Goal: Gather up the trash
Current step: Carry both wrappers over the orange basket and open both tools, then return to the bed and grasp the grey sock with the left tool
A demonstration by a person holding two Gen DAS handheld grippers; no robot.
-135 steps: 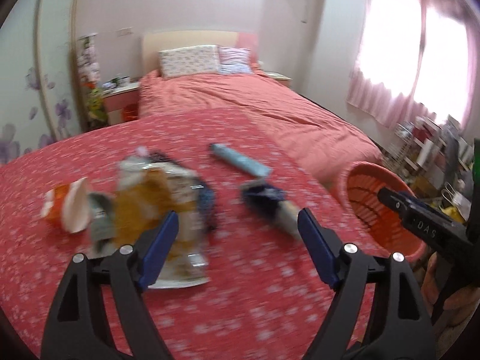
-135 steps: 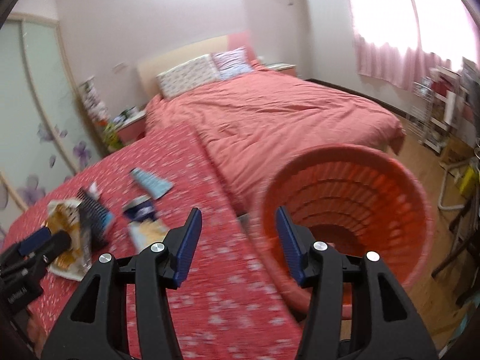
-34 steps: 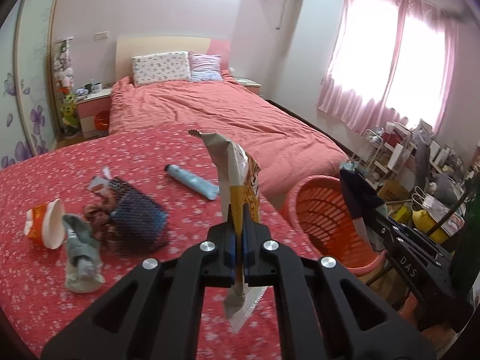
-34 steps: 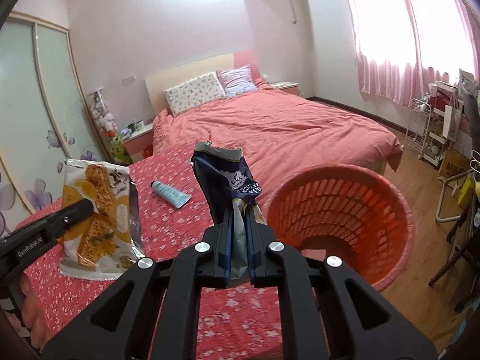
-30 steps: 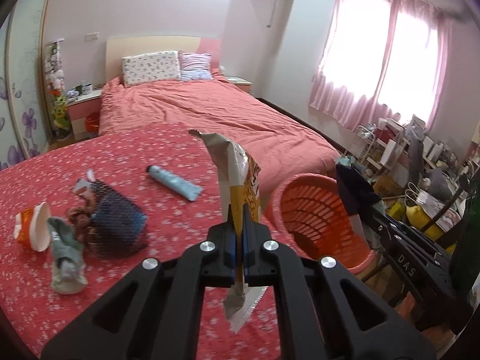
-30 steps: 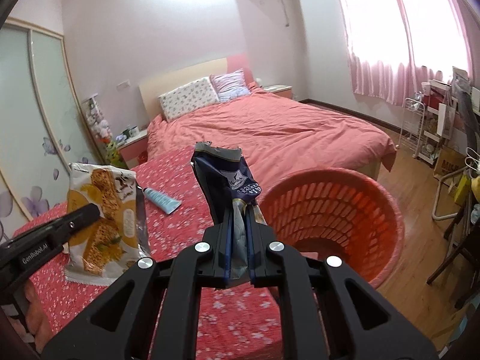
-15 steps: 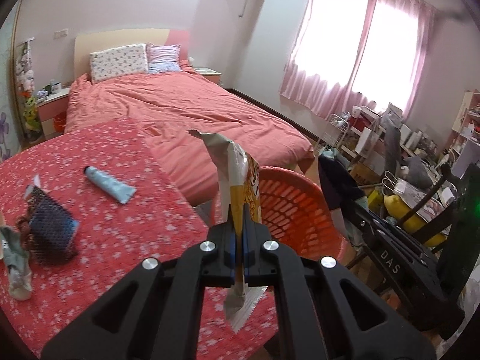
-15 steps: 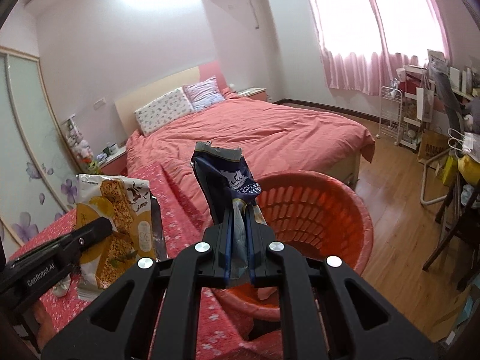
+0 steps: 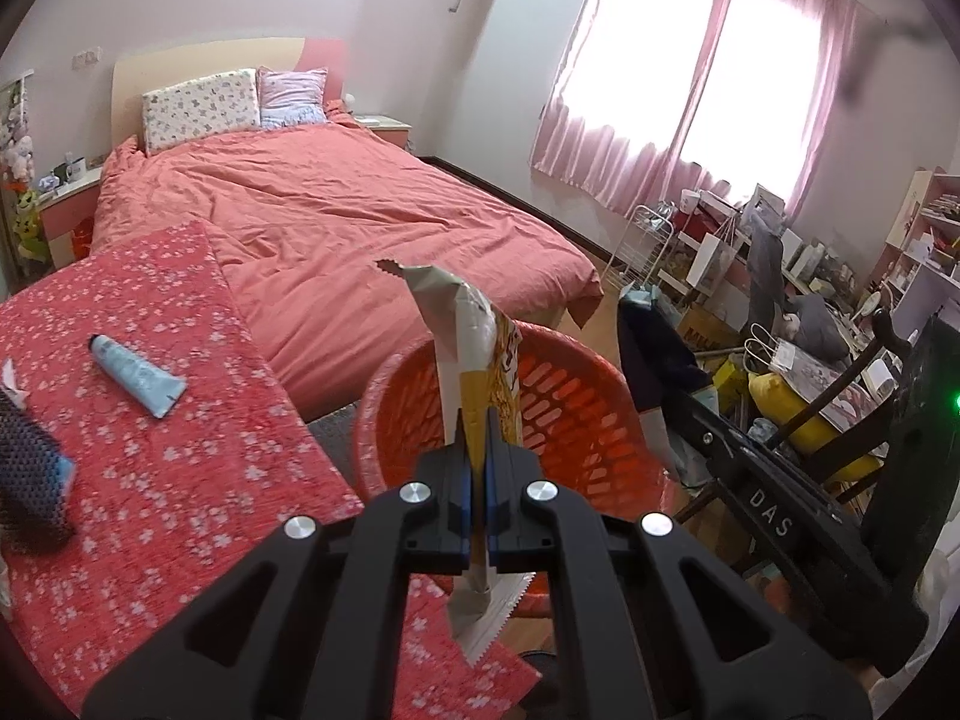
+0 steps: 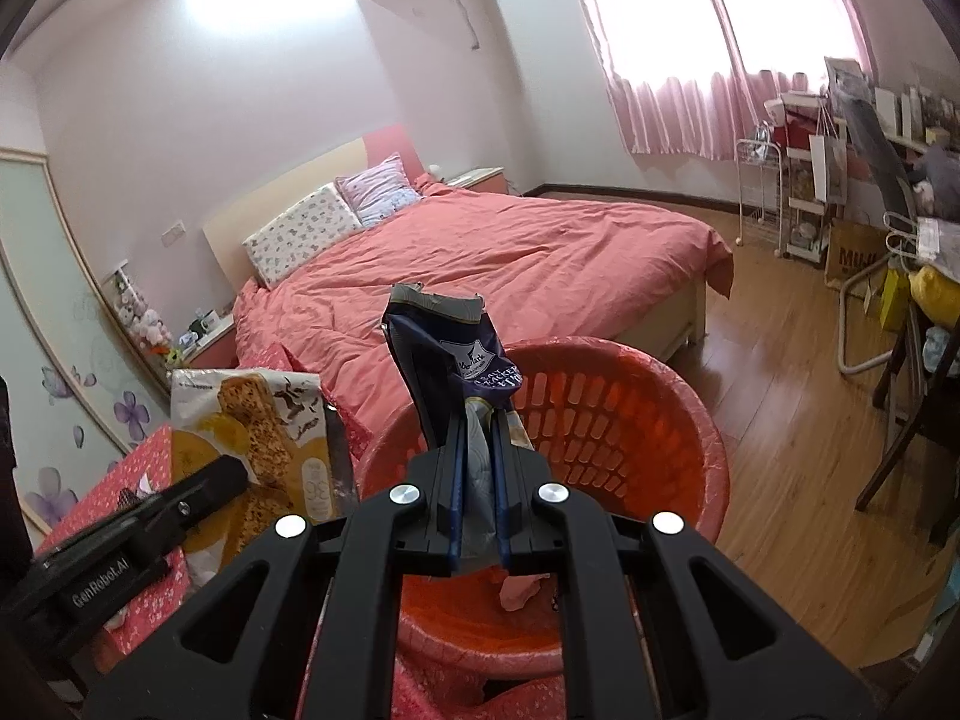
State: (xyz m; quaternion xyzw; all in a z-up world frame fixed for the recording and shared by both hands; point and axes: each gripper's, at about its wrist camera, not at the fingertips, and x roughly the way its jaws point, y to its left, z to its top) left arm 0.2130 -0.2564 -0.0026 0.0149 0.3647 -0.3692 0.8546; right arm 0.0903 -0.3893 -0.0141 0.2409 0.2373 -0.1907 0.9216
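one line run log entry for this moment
left gripper: shut on yellow snack wrapper | right gripper: shut on dark blue cracker wrapper | both by orange basket | unreleased

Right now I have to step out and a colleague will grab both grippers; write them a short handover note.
Left gripper: shut on the yellow snack wrapper, held in front of the orange basket.
Right gripper: shut on the dark blue cracker wrapper, held over the basket's mouth.
Done: both wrappers picked up and carried to the basket; a pinkish scrap already lies inside.
Left: release both wrappers into the basket, then go back to the red floral cloth for the blue tube and the dark mesh item at its left edge.
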